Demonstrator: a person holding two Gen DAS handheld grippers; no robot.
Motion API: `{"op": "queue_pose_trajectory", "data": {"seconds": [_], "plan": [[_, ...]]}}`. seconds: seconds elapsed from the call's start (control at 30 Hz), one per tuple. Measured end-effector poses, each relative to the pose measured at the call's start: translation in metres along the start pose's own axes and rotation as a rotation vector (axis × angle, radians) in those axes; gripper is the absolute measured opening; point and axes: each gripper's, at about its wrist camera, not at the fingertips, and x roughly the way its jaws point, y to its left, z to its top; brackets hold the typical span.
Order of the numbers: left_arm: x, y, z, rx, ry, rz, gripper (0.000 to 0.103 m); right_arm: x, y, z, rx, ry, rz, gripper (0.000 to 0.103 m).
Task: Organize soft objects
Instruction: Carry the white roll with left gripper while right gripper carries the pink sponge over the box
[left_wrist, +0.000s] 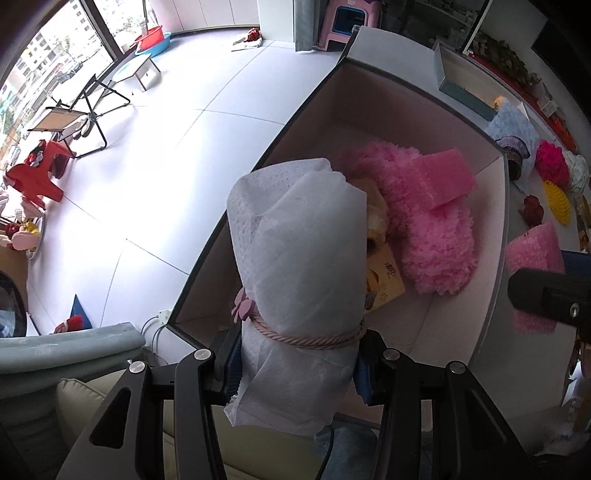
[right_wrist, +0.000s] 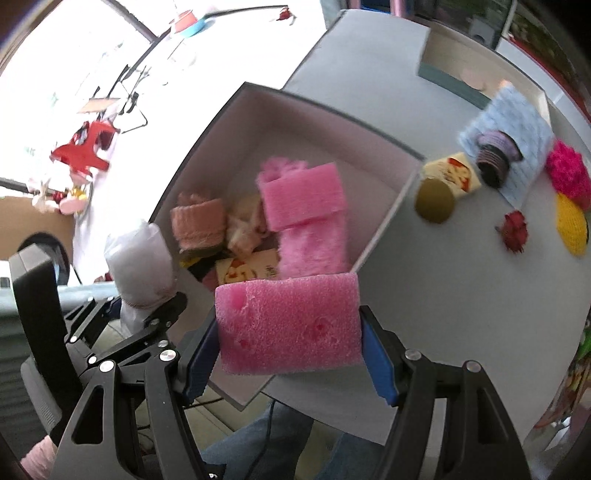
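Right wrist: hand-held gripper (right_wrist: 288, 363) apparently clamps pink sponge (right_wrist: 288, 325).

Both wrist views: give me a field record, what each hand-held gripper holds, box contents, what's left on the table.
left hand-held gripper: shut on white rolled cloth tied with pink cord, over the box edge
right hand-held gripper: shut on pink foam block
grey open box: fluffy pink slipper, second pink foam piece, rolled peach towel, yellow card
white table: blue knitted cloth, yellow crochet disc, dark red flower
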Motion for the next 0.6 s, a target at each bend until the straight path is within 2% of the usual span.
{"op": "queue_pose_trajectory", "data": {"seconds": [0.2, 0.6], "plan": [[0.004, 0.003, -0.002, -0.016, 0.004, -0.032, 0.049, 0.007, 0.011, 0.001, -0.027, 0.036, -0.033, 0.074], [0.008, 0.009, -0.002, -0.024, 0.005, -0.042, 0.049, 0.014, 0.027, 0.002, -0.08, 0.064, -0.074, 0.074]]}}
